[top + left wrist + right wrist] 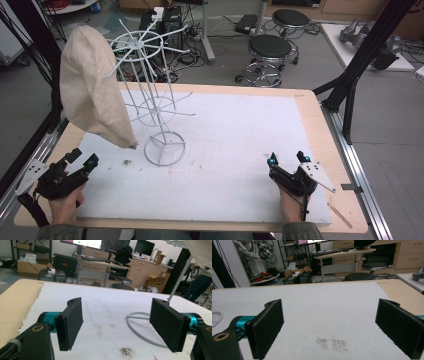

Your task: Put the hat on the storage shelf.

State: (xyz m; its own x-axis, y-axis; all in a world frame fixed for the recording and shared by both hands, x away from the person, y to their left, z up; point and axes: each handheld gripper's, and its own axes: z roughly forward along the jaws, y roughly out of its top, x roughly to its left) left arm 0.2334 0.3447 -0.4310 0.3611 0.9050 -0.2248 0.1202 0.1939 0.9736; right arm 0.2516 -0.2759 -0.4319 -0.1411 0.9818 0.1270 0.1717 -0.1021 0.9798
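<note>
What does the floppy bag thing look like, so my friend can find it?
Look at the white mat covering the table, then the white wire rack standing at its far left. The cream cloth bag hangs from the rack's top arm, the one soft thing among thin wires.

Beige cloth bag (92,85), white wire rack (155,100), black tongs (80,159), white mat (235,150)

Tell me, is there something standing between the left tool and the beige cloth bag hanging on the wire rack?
Nothing visible blocks it. The left tool, jaws open, sits low near the table's front edge; the beige cloth bag hangs just beyond it on the wire rack, with bare white mat between.
</note>
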